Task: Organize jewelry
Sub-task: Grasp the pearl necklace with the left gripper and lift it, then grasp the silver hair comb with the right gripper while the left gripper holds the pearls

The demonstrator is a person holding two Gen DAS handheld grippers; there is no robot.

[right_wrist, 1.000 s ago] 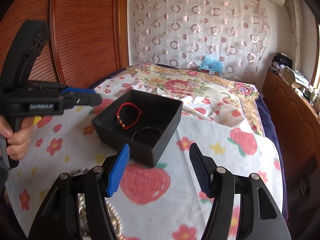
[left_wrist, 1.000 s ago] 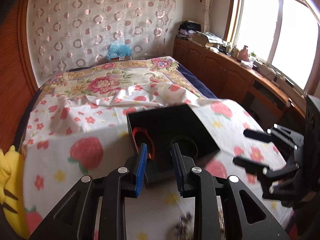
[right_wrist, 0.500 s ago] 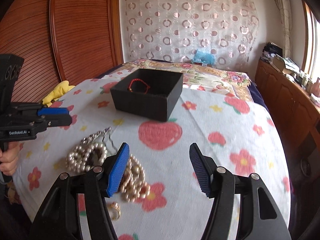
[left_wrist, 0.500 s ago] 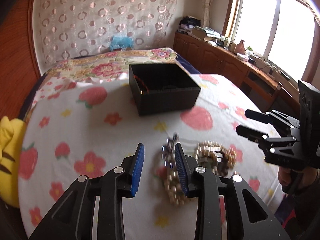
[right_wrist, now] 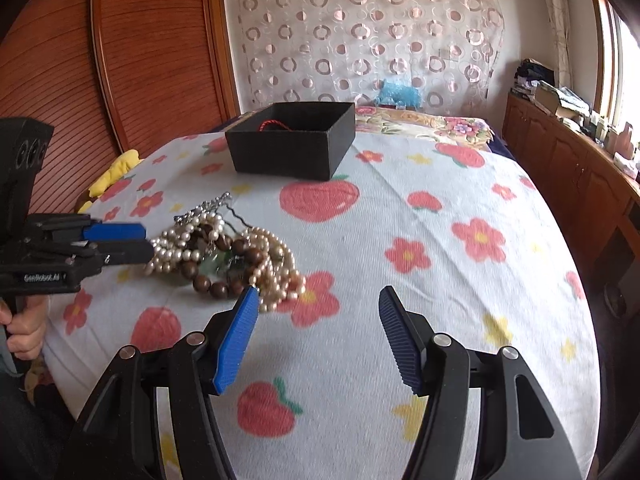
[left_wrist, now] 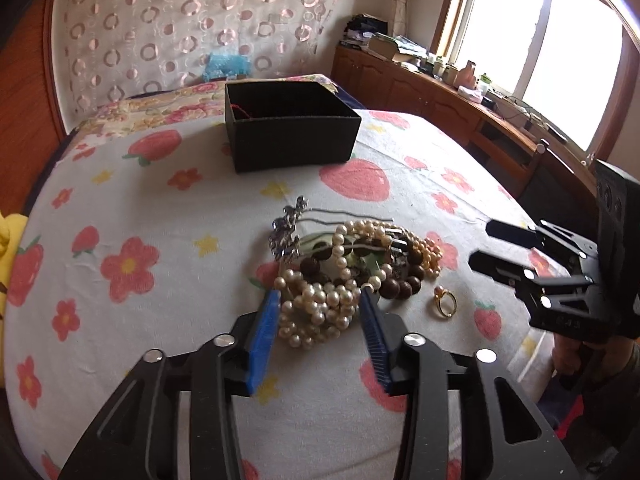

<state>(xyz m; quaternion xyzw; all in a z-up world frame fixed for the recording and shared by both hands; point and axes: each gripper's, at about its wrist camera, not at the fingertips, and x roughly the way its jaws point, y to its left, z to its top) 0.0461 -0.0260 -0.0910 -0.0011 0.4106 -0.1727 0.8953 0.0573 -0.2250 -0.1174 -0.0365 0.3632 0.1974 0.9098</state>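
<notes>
A heap of jewelry lies on the strawberry-print cloth: a white pearl strand [left_wrist: 320, 308], dark wooden beads [left_wrist: 400, 284], a silver hairpin [left_wrist: 286, 236] and a gold ring [left_wrist: 445, 302]. My left gripper [left_wrist: 320, 304] is open, its jaws either side of the pearl strand, not closed on it. My right gripper [right_wrist: 316, 300] is open and empty, right of the heap [right_wrist: 232, 256]. A black box [left_wrist: 290, 130] farther back holds a red cord bracelet [right_wrist: 274, 125].
The cloth-covered table [right_wrist: 440, 280] drops off at its rounded edges. A yellow soft toy [right_wrist: 114, 170] lies at the left edge. A wooden cabinet [right_wrist: 568, 160] runs along the right wall, and a bed [right_wrist: 424, 120] stands behind the table.
Both grippers have pulled back from the black box to the near side of the table. My left gripper has opened wider and come down around the pearl strand.
</notes>
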